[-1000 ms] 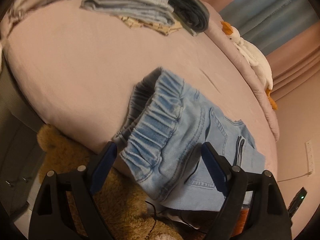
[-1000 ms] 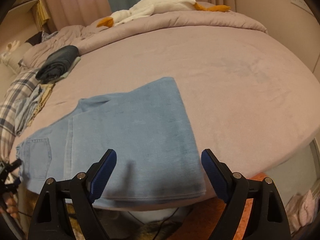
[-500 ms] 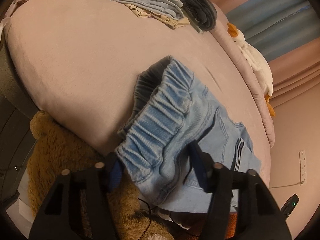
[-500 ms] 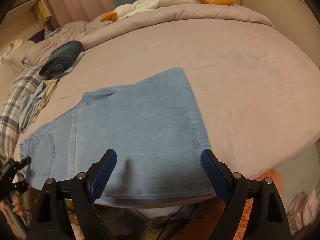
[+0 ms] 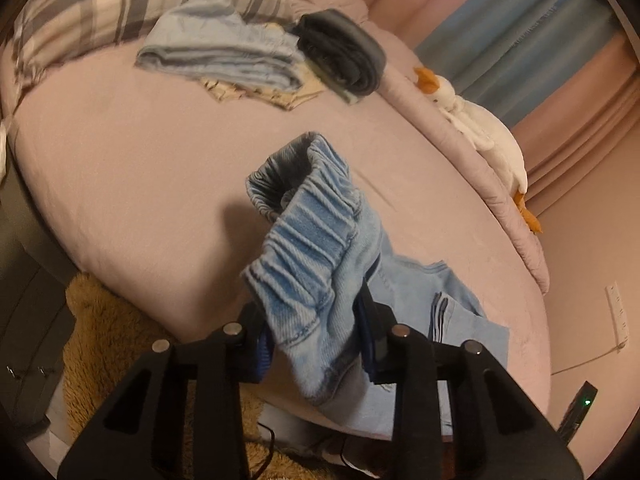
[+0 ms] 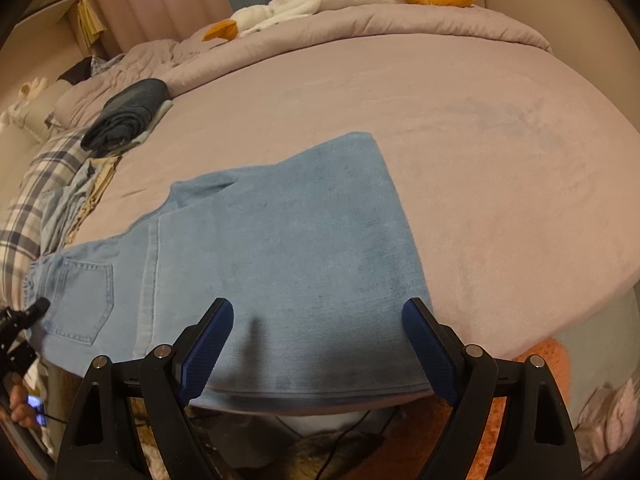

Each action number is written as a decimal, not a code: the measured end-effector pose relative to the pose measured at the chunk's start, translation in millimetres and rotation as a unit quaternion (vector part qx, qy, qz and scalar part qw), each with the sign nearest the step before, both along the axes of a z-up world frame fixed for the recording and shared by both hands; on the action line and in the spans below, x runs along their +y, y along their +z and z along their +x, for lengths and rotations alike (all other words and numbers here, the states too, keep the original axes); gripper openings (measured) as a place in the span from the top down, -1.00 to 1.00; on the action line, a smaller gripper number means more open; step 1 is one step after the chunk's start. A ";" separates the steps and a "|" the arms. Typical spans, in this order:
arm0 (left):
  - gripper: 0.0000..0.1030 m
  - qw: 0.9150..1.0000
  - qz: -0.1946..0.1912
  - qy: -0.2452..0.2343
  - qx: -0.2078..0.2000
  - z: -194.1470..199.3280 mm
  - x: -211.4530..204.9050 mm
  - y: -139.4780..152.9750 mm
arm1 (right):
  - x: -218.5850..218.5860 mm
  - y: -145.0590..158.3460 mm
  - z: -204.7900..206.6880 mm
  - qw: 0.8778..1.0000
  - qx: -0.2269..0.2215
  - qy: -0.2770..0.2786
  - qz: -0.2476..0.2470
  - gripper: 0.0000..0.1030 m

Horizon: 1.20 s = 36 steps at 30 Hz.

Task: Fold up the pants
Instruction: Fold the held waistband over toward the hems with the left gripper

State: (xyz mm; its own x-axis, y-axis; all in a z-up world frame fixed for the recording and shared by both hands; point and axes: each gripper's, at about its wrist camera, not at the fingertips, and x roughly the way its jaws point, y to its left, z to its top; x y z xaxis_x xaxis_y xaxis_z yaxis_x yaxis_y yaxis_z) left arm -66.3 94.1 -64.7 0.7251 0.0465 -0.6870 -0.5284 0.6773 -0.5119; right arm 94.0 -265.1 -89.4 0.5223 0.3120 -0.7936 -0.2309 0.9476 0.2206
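The light blue denim pants [image 6: 288, 264] lie flat along the near edge of the pink bed [image 6: 480, 152]. My left gripper [image 5: 316, 336] has just been closing and now pinches their elastic waistband [image 5: 308, 248], lifting it at 12 o'clock to start a fold. My right gripper [image 6: 320, 344] hovers spread wide over the leg hems, gripping nothing, ready to pin or take them.

I see pale, faded denim pants [image 6: 288, 248] with a ribbed elastic waistband [image 5: 308, 240], lying on a matt, velvety bed cover [image 6: 480, 128]; ribbed blue pads [image 6: 208, 344] line matt black plastic fingers.
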 end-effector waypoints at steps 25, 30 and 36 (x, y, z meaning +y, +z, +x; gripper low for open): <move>0.40 0.986 0.104 -0.129 -0.034 47.1 -89.8 73.7 | -18.6 1.5 -3.8 0.999 0.000 -0.033 0.030 -0.69; 0.41 0.982 0.113 -0.152 -0.029 55.4 -102.8 77.2 | -24.2 0.7 -3.6 0.998 0.000 -0.042 0.037 -0.69; 0.41 0.974 0.124 -0.189 -0.033 65.8 -125.5 80.0 | -32.8 -2.3 -2.7 0.998 0.006 -0.052 0.043 -0.69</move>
